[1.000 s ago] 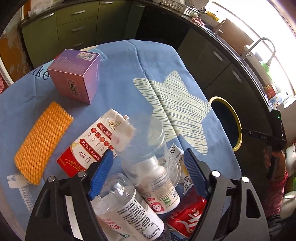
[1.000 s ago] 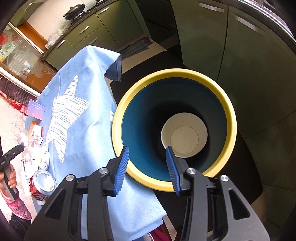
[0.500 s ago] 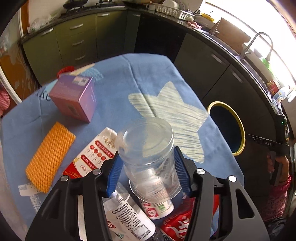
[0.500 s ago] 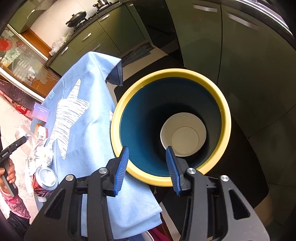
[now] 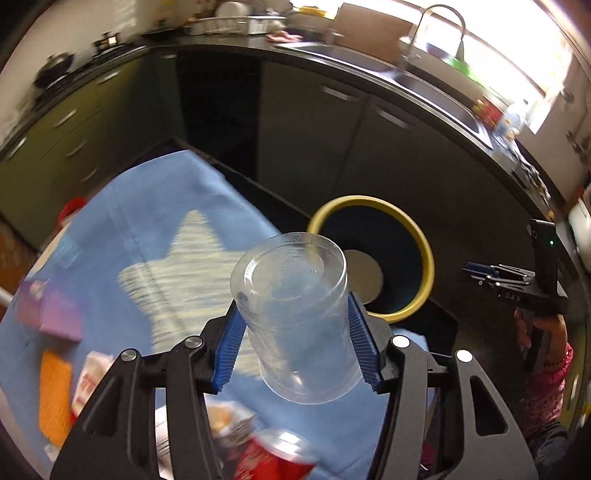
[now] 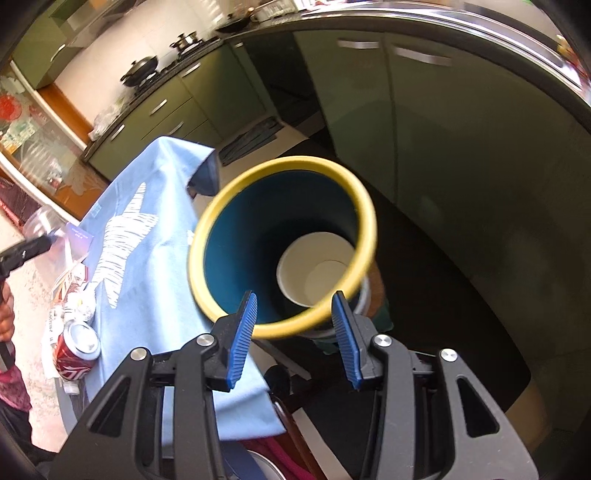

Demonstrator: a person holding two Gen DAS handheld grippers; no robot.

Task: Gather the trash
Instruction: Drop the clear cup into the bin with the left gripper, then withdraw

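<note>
Left wrist view: left gripper (image 5: 295,345) clamped on clear plastic cup (image 5: 295,317), lifted off blue cloth (image 5: 155,206), bin (image 5: 424,251) at 1 o'clock. Right gripper (image 6: 295,334) unclenched, holding nothing. 1 paper cup (image 6: 314,273) binned; soda can (image 6: 77,349), carton (image 5: 88,380), wrappers left.

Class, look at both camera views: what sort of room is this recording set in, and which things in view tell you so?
Most likely a home kitchen. A sink with a curved tap sits in a dark counter under a bright window, a pan rests on a hob, and green cupboards with bar handles line the walls.
</note>
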